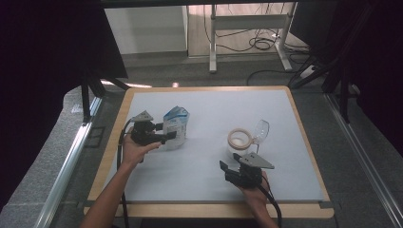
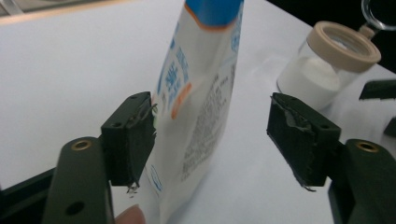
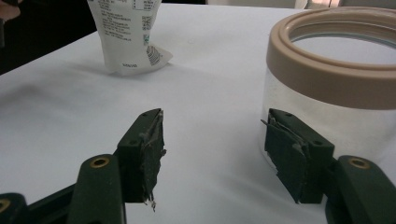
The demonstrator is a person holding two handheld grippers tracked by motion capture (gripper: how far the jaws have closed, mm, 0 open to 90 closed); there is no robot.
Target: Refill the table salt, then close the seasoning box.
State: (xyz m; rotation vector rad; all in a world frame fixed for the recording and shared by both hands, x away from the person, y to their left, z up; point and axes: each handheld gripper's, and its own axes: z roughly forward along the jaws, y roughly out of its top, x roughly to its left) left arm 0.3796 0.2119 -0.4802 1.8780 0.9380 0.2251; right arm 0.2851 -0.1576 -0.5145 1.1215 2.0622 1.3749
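high view showed a white-topped table (image 1: 199,156) with a wooden edge, and on it a white and blue pouch (image 1: 176,127) standing upright toward the left and a glass jar (image 1: 241,141) with a beige rim to the right of the middle, its clear hinged lid (image 1: 261,130) flipped open behind it. the left gripper (image 1: 164,136), held in the person's left hand (image 1: 135,151), sat right at the pouch's left side. left gripper view made the relation clearer: the pouch (image 2: 196,102) stood between the two black jaws, the left-hand pad touching its edge while the right-hand pad stood well apart from it, so the gripper was spread wide and not pinching anything. a fingertip (image 2: 130,215) showed at the bottom of that view beside the pouch's base, and the jar (image 2: 327,70), partly full of white powder, stood farther off at the upper right. the right gripper (image 1: 227,172), held in the right hand (image 1: 255,197), lay near the front edge of the table just in front of the jar. right gripper view showed its jaws parted and holding nothing, with the jar (image 3: 336,93) close behind the right-hand pad; i could not tell whether pad and glass touched. the pouch (image 3: 128,37) stood well apart at the upper left there.
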